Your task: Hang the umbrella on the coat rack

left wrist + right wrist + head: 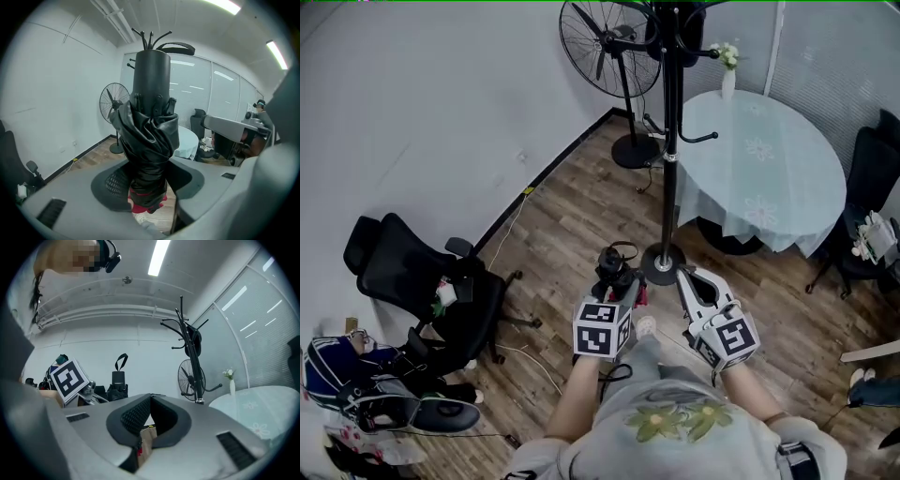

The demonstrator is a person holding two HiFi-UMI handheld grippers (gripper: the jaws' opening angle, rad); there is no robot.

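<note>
Head view: the left gripper [147, 182] is clenched on a folded black fabric umbrella [614, 269], which stands upright between its jaws with its cylindrical handle uppermost. The right gripper [150, 400] has its jaws brought together at the tips, with nothing between them. It lies just right of the left gripper.

The umbrella is held above the wooden plank floor [553, 234], just left of the round base of the black metal coat rack [672, 141] and on none of its hooks.

Far left of the coat rack stands a black pedestal fan [609, 47]. To its right is a round table with a pale blue-green cloth [769, 164], which bears a white vase of flowers [728, 75]. A black office chair [422, 281] stands against the white wall at left.
</note>
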